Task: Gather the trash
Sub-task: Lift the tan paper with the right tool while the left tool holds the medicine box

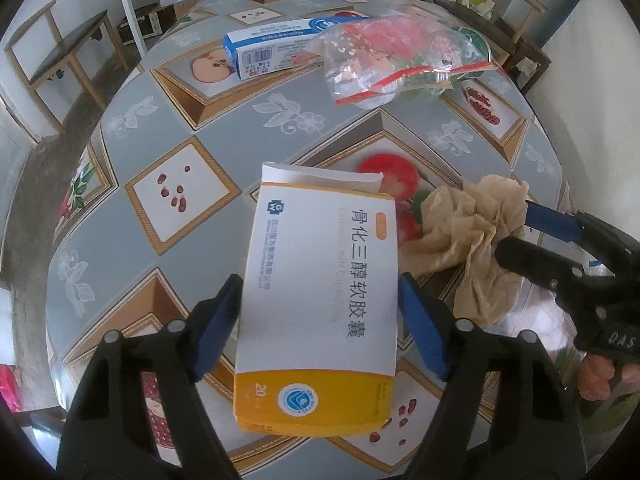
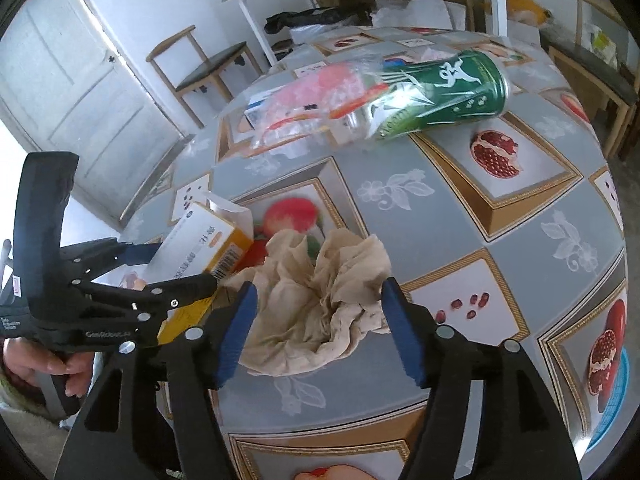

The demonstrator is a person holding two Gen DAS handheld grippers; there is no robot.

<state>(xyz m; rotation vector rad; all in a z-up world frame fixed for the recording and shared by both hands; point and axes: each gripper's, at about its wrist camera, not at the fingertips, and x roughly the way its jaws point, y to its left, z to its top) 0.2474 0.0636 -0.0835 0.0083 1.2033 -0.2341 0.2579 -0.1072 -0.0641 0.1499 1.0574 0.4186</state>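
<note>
Medicine box (image 1: 320,296), lengthwise between left claw (image 1: 320,316) pads

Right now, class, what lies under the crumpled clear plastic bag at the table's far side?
The green can lies on its side with one end under the plastic bag. The blue-and-white box sits beside it; any overlap is unclear.

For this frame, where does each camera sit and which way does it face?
Left wrist: rides the left gripper, looking forward and down along its fingers at the white-and-yellow medicine box between them; the right gripper enters from the right.
Right wrist: rides the right gripper, looking at the crumpled brown paper between its fingers; the left gripper and a hand show at left.
Shared: box, paper, plastic bag, patterned table.
</note>
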